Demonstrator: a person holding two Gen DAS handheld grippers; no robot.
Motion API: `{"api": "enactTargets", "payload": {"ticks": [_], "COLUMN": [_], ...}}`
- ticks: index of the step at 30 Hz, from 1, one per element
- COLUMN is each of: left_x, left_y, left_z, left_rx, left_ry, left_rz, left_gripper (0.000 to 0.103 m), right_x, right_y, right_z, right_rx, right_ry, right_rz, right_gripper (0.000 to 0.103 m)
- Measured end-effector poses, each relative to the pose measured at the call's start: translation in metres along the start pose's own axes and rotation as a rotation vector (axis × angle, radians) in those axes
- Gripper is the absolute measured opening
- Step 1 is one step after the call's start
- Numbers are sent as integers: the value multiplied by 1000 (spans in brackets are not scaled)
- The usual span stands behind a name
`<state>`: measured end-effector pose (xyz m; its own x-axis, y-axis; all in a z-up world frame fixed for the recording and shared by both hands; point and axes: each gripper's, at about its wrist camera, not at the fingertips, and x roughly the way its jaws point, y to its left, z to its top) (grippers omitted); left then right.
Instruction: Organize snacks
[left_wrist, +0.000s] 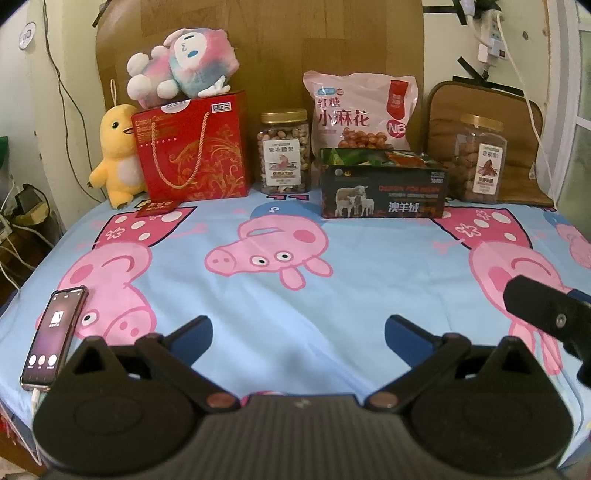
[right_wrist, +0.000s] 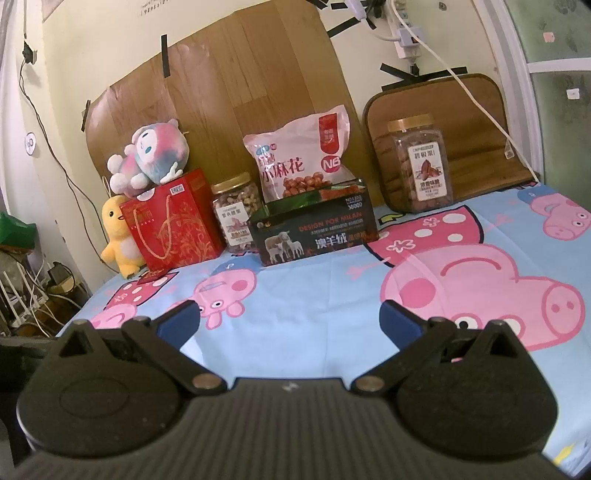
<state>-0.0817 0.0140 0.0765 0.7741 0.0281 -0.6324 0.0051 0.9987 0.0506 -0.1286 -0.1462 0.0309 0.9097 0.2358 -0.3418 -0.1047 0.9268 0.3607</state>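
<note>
Both grippers are empty with their fingers wide apart: the left gripper (left_wrist: 298, 328) and the right gripper (right_wrist: 290, 315) hang low over the bed sheet (left_wrist: 332, 295), well away from the snacks. It looks like the tidying has hardly begun, or is all done; I cannot tell which. The snacks stand in a row at 12 o'clock by the wall. The black box (left_wrist: 384, 188) is stiff card, open on top, with shiny packets inside. Behind it leans a soft, puffy pink bag (left_wrist: 360, 110). At 11 o'clock is a clear, hard nut jar (left_wrist: 283, 153) with a gold lid. At 1 o'clock stands a second jar (left_wrist: 480, 158). The red gift bag (left_wrist: 194, 147) has rope handles.
</note>
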Motion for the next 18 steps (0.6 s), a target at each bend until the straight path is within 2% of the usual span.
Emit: {"api": "enactTargets", "payload": {"ticks": [18], "left_x": [8], "left_y": [-5], "left_z": [-1], "left_rx": [5], "left_ry": [47], "left_rz": [-6], "left_gripper": [103], "right_x": [3], "right_y": [-6], "right_z": [1], "right_rx": [30], "right_ry": [11], "right_rz": [2], "right_gripper": [103]}}
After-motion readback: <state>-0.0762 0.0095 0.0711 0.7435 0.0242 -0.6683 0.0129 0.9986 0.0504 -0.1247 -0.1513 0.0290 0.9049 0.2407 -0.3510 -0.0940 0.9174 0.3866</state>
